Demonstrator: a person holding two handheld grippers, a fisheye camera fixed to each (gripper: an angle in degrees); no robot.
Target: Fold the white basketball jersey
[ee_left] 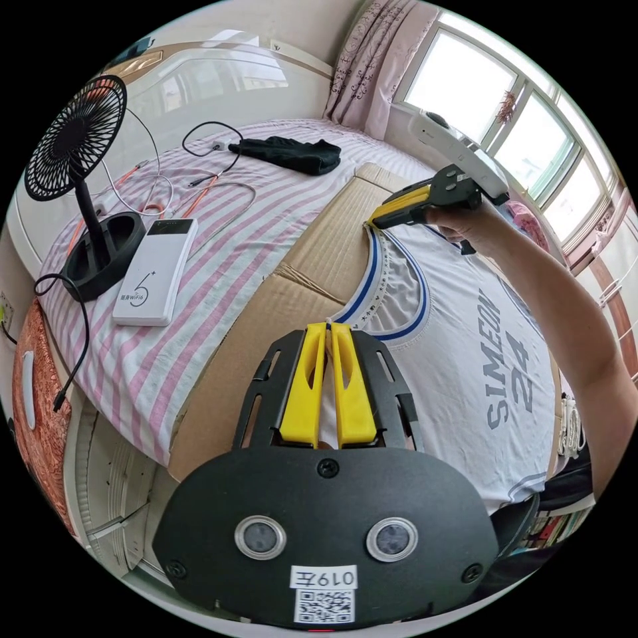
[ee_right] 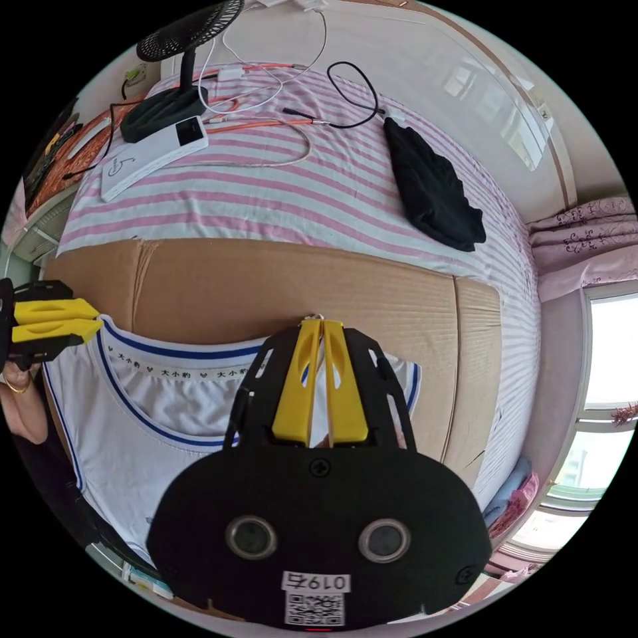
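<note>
White basketball jersey lies flat on a sheet of cardboard spread over a bed with a pink-striped sheet; blue-trimmed neck opening faces the headboard side, grey lettering and number face up

Left gripper in left gripper view: yellow jaws together, clamped on the jersey's shoulder strap at the collar edge, a sliver of white cloth between the tips

Right gripper in right gripper view: jaws together, pinching the other shoulder strap at its top edge, just at the jersey/cardboard boundary. Same gripper seen in left gripper view held by a hand, forearm stretching across the jersey, tips touching the far strap

Left gripper also seen at the edge of the right gripper view, jaws closed on the strap corner, fingers behind it

On the striped sheet beyond the cardboard: black desk fan on its stand, white power bank just beside the fan base, orange and white cables looping near both, folded black cloth well apart from the jersey. Pink curtain and window by the bed
</note>
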